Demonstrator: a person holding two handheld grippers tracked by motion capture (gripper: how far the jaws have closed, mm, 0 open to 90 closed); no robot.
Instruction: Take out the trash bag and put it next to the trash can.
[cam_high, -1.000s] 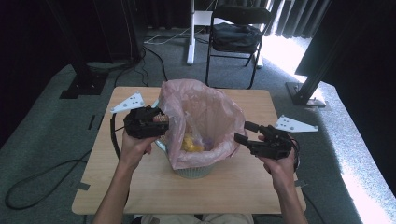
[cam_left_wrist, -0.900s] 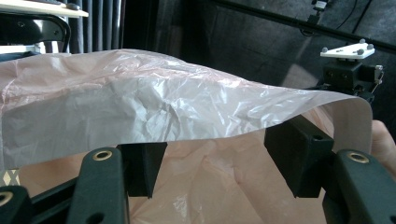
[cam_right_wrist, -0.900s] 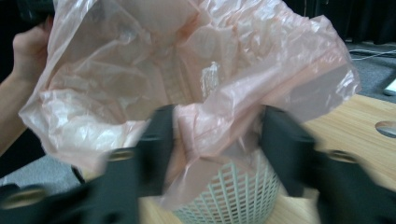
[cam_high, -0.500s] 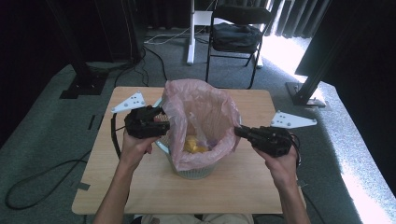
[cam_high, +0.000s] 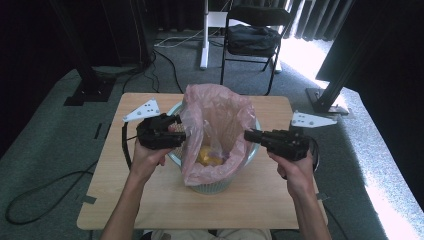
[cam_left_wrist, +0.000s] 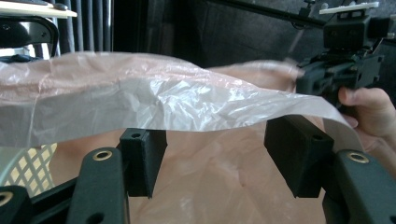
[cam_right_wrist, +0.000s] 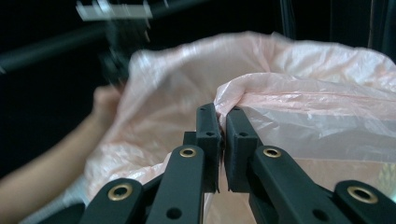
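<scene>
**Pink bag held on one side, loose on the other**

Pink plastic makes up the bag (cam_high: 215, 130), which sits inside a pale basket (cam_high: 212, 186) in the middle of the wooden desk (cam_high: 150, 200). Seen from the high view, the left gripper (cam_high: 176, 131) is at the bag's left edge and the right gripper (cam_high: 248, 135) is at its right edge. The bag lies between them, so the two hands face each other across it. Something yellow (cam_high: 207, 156) lies at the bottom of the bag.

From the left gripper view, the left gripper (cam_left_wrist: 215, 154) is wide open. The rim of the bag (cam_left_wrist: 154, 102) runs flat across, just above its jaws, and is not pinched. This side looks like the next one to be grabbed, so the jaws would need to rise a little to the rim. The other hand (cam_left_wrist: 369, 105) shows across the bag.

From the right gripper view, the right gripper (cam_right_wrist: 223, 123) is squeezed closed on a fold of the bag (cam_right_wrist: 299, 107) rim. The plastic bunches up right at its tips.
</scene>
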